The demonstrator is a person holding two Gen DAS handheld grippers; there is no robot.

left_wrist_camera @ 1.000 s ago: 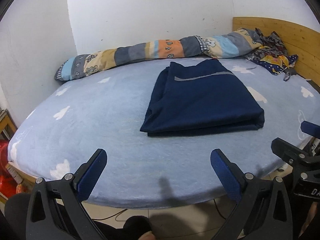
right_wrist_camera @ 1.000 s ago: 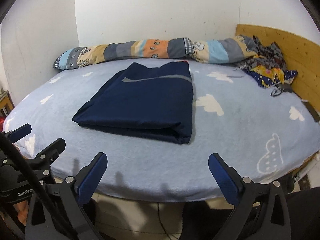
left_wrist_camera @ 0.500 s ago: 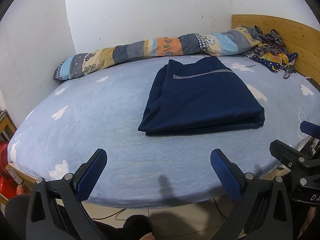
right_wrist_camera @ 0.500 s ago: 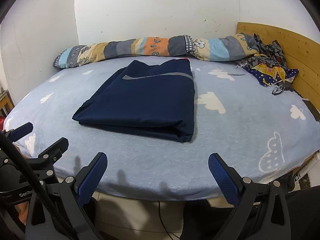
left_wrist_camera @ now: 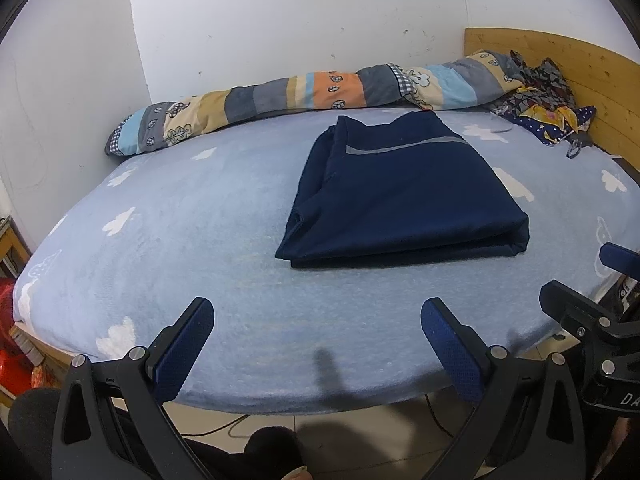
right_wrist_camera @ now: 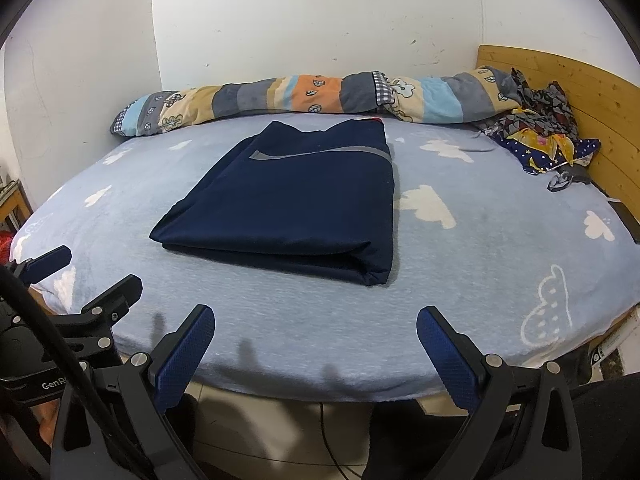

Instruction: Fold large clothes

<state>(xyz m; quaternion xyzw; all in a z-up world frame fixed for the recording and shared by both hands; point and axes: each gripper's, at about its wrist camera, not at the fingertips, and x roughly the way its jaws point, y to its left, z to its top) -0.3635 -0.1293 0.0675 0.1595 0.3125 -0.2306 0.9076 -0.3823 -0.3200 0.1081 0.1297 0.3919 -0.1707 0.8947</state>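
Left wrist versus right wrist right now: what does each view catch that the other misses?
Only the left wrist view shows the red object at the bed's left edge and the right hand-held gripper entering from the right.

Only the right wrist view shows the left hand-held gripper entering from the left, and a small red spot at the garment's far edge.

Both show the folded navy garment lying free on the blue cloud sheet, the rolled patchwork quilt along the wall, the wooden headboard, and open jaws holding nothing.
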